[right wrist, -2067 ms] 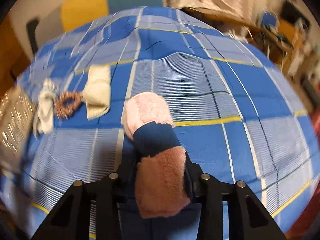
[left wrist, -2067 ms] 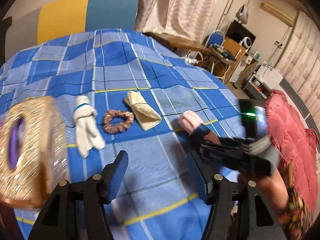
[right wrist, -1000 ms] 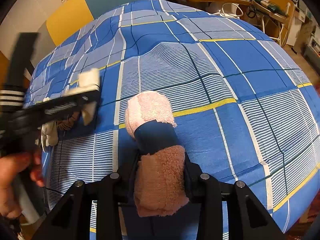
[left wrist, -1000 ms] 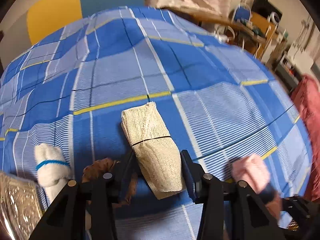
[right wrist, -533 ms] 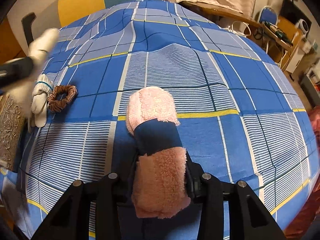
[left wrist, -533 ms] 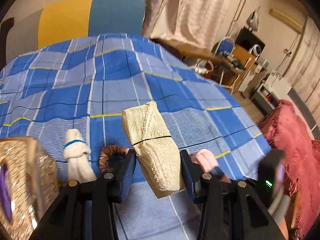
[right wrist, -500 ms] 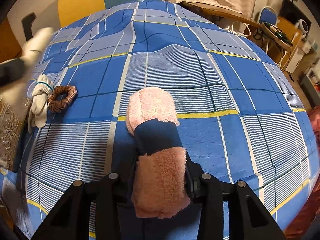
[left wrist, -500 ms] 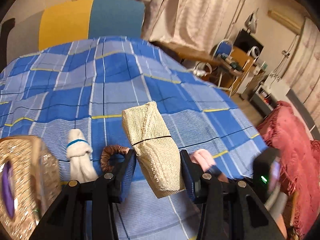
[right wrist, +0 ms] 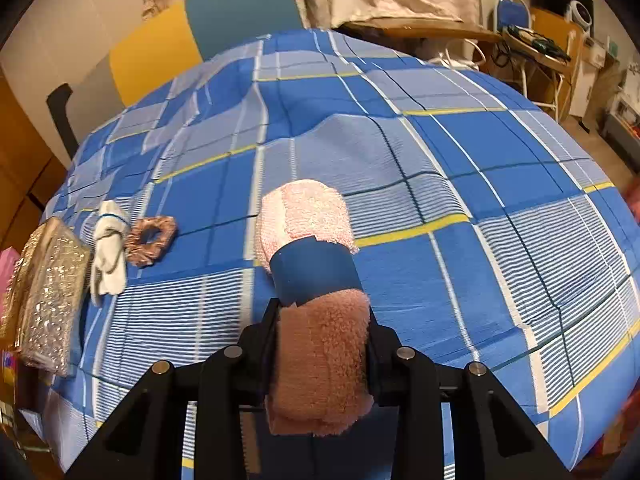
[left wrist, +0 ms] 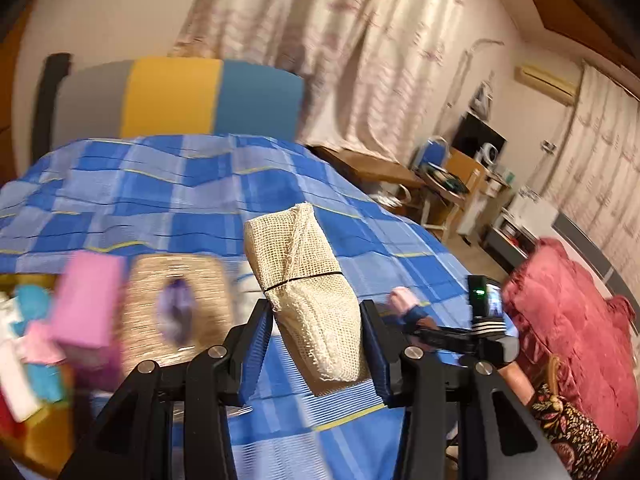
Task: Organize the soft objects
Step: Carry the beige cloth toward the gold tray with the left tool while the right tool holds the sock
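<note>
Blue checked bedspread [right wrist: 460, 152], right half bare

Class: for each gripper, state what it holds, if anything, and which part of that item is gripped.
Left gripper: the cream mesh roll, clamped at its near end. Right gripper: the pink towel roll, gripped at its near end below the blue band.

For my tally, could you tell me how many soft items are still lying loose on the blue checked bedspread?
2: a white glove beside the glittery gold pouch, and a brown scrunchie just right of the glove. Others may be hidden outside the right wrist view.
</note>
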Tool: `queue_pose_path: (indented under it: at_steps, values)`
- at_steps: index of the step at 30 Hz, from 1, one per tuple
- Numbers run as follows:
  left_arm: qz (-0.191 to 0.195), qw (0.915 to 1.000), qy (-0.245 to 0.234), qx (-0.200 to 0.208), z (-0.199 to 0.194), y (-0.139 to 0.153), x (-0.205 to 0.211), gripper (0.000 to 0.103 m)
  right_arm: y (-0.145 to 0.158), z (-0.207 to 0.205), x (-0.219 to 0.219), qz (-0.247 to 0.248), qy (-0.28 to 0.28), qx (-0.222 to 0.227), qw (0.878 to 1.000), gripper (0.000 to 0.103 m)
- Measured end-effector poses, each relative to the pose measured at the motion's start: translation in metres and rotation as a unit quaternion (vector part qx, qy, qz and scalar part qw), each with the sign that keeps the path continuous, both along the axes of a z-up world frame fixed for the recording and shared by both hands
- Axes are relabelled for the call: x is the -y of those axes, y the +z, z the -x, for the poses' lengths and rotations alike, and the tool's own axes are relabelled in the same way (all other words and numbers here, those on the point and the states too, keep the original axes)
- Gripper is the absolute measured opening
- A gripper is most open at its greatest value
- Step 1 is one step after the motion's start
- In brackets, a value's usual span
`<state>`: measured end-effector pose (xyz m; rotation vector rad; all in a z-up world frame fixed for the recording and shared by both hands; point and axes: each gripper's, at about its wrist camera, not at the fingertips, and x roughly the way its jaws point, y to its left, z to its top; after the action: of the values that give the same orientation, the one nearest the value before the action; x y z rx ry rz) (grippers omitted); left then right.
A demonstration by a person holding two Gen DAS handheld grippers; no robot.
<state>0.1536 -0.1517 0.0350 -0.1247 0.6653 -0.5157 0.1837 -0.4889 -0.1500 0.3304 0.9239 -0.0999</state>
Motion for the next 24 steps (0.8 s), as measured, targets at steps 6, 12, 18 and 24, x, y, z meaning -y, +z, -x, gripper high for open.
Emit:
queue_pose_path:
  at_steps: [6, 12, 18, 24]
  values:
    - [-0.022, 0.9976, 0.065, 0.013, 0.013, -0.004, -0.074, 0.044, 0.013, 0.008, -0.011, 0.003, 0.002, 0.031, 1.0, 0.036]
    - [-0.029, 0.9913, 0.128, 0.002, 0.024, -0.023, -0.143, 0.044, 0.016, 0.017, -0.015, 0.009, -0.007, 0.043, 0.999, 0.036]
    - [-0.032, 0.9823, 0.182, -0.031, 0.025, -0.05, -0.199, 0.044, 0.014, 0.028, -0.022, 0.003, -0.014, 0.037, 0.999, 0.036]
    - [-0.037, 0.9767, 0.192, -0.089, 0.014, -0.09, -0.235, 0.045, 0.024, 0.04, -0.036, -0.007, -0.017, 0.046, 0.999, 0.036]
